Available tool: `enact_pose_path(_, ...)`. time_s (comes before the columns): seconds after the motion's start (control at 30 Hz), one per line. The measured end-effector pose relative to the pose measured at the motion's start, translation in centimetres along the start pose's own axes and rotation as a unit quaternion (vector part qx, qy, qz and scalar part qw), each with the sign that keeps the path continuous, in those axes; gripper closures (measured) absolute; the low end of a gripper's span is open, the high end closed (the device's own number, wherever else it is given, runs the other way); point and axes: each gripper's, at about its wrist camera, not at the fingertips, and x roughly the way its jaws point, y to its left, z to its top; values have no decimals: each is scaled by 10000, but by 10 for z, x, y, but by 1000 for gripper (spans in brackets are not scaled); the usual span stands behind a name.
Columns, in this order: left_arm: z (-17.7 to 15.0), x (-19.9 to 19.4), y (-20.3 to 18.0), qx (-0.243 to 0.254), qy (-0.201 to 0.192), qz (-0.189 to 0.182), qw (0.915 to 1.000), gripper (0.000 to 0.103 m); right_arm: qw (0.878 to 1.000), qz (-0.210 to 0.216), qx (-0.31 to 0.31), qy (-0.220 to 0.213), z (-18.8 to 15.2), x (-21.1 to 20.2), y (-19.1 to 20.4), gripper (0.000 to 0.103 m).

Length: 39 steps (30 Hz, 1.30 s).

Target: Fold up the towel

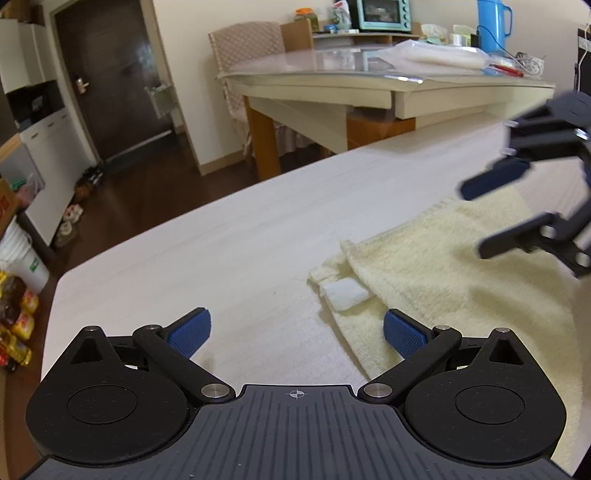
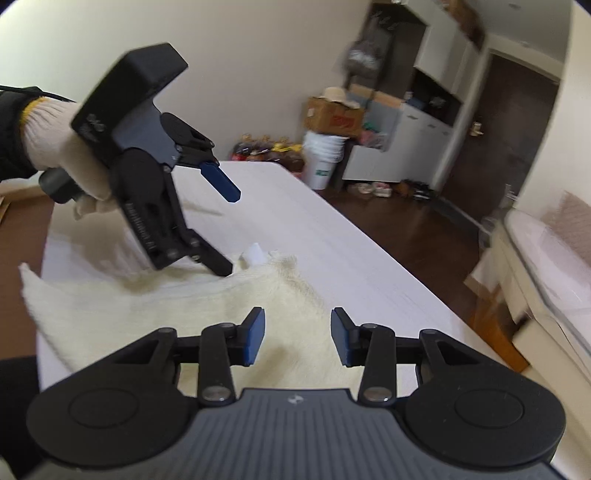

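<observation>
A cream towel (image 1: pixel 443 266) lies folded on the white table (image 1: pixel 221 251), its white label (image 1: pixel 345 291) showing at the near left corner. My left gripper (image 1: pixel 297 328) is open and empty, just above the table at the towel's left edge. My right gripper (image 1: pixel 476 221) is open and hovers over the towel on the right. In the right wrist view the right gripper (image 2: pixel 297 336) is open above the towel (image 2: pixel 147 306), and the left gripper (image 2: pixel 231 232) is open, its lower finger touching the towel near the label (image 2: pixel 253 256).
A glass-topped dining table (image 1: pixel 369 77) with a chair, a blue jug (image 1: pixel 491 26) and clutter stands behind. The white table's left edge drops to a dark floor with buckets (image 2: pixel 323 158), boxes and shoes.
</observation>
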Motion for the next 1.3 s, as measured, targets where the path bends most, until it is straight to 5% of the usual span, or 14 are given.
enact_pose_path(0.27,-9,2,6,-393,64,-98,9992,0,9939,783,-713,323,28,57,-21,59)
enact_pose_path(0.6,-10,-3,8,-263,16,-33,9996,0,9770,1804,-993,558,47,91,-43,60)
enact_pose_path(0.67,-11,-4,9,-285,14,-62,9996,0,9744,1921,-1015,582,46,89,-43,78)
enact_pose_path(0.73,-12,-4,11,-332,21,-98,9994,0,9754,1835,-1096,543,43,82,-39,99)
enact_pose_path(1.07,-5,-3,6,-270,34,13,9996,0,9863,1036,-1286,-12,14,-18,-7,99)
enact_pose_path(1.3,9,5,-1,101,36,266,9996,0,9926,489,-1097,167,-43,-91,35,100)
